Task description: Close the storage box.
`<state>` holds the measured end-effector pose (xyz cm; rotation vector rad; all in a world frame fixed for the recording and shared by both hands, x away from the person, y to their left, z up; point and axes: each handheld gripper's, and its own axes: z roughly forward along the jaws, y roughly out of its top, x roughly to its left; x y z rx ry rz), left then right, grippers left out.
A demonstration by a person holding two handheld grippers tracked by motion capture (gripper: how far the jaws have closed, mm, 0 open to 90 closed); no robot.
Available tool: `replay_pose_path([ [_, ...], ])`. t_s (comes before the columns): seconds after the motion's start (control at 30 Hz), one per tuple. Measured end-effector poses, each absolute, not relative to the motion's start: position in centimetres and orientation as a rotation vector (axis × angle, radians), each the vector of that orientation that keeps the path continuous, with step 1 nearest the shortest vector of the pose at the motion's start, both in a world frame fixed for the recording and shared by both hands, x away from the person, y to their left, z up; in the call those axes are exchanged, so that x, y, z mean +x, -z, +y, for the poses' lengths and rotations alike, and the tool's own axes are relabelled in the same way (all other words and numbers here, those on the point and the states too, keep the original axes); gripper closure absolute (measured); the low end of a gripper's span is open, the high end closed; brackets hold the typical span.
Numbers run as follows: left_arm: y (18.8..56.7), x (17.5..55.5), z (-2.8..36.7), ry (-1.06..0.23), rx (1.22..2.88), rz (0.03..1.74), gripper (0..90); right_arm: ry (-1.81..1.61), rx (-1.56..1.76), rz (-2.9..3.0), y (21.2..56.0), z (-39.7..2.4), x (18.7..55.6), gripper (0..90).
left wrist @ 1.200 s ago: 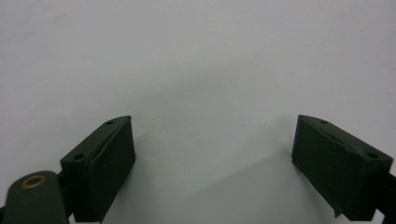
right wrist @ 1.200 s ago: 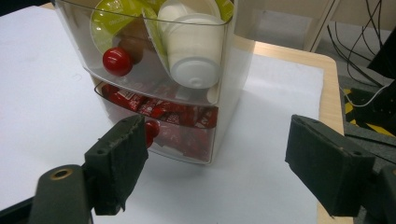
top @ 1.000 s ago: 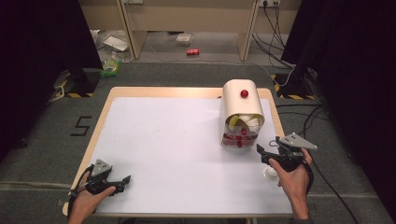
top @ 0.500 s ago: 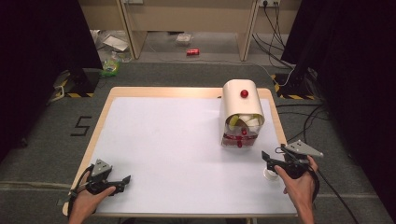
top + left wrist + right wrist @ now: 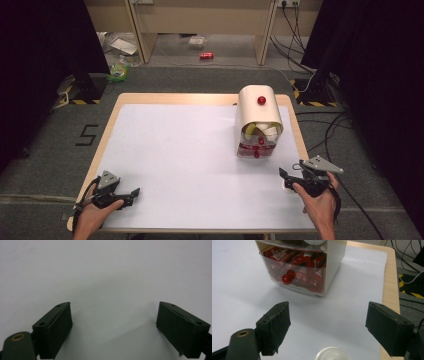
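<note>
Both hands hold their tools low near the body: the left gripper [image 5: 131, 192] and right gripper [image 5: 283, 174] each show fingers spread wide.

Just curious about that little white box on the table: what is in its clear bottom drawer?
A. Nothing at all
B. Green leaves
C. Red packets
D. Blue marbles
C: the right gripper view shows the clear drawer of the white box packed with red packets behind its red knob.

Worktop [image 5: 180, 150] open left and centre; only the drawer box [image 5: 258, 122] at right rear and a white cap [image 5: 330, 354] obstruct passage.
</note>
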<state>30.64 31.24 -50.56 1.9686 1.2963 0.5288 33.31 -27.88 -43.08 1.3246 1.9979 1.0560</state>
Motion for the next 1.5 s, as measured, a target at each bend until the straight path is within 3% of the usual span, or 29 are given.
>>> replay_pose_path([
  [1.5, 50.6, 30.6, 31.2, -0.530, 1.969, 1.296, 12.3, -0.962, 1.393, 2.064, 46.9, -28.7, 29.3, 19.6],
])
